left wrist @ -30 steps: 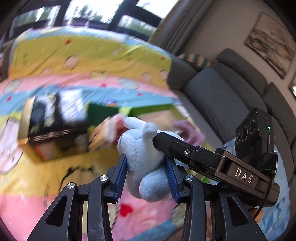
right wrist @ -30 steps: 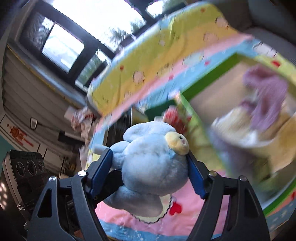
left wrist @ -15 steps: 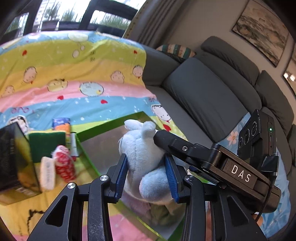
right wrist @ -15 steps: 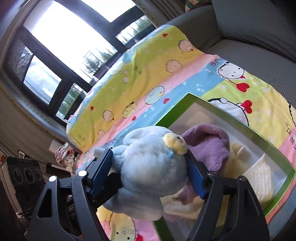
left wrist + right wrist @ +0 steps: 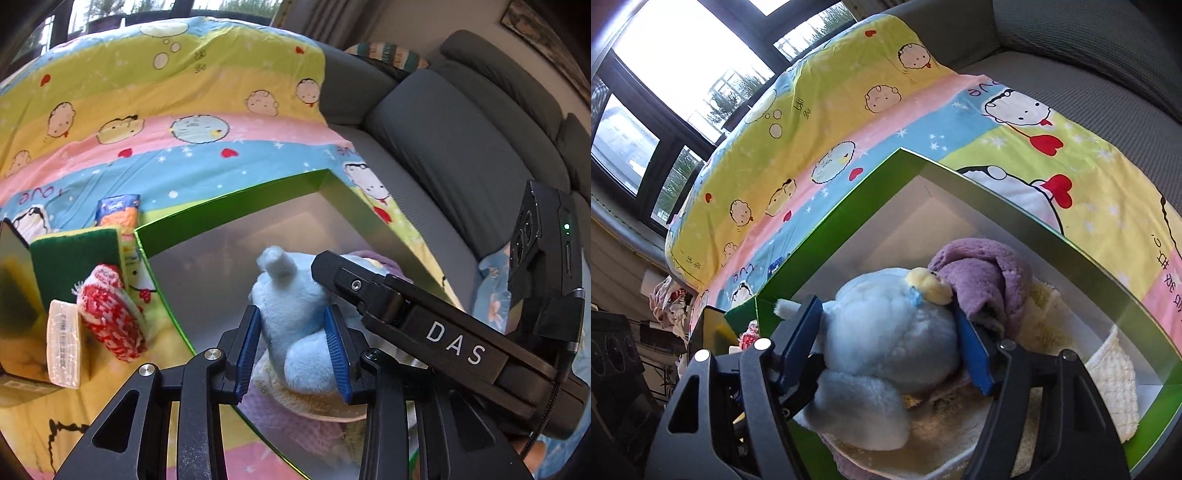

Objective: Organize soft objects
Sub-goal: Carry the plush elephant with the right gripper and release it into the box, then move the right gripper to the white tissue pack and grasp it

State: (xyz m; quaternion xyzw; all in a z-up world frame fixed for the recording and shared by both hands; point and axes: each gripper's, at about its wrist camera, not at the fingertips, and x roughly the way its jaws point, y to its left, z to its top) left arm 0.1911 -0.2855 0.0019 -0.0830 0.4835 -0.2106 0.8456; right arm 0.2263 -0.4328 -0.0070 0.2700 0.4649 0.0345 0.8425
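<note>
The pale blue plush toy (image 5: 890, 332), fluffy and rounded, hangs low centre, just above the purple and cream fleece cloths (image 5: 982, 273) in the green-walled box (image 5: 849, 199). The left gripper (image 5: 293, 349) and right gripper (image 5: 890, 339) both pinch it, jaws just narrowing; uneven release could snag its squashy pile or tumble it over the rim.

My left-wrist camera looks steeply down along its tool (image 5: 293, 349) into the green box (image 5: 236, 206) at close range. My right-wrist camera does likewise along its own tool (image 5: 890, 347) — both views share the box, the blue plush toy (image 5: 295, 314) and the patterned sheet (image 5: 184, 110).
</note>
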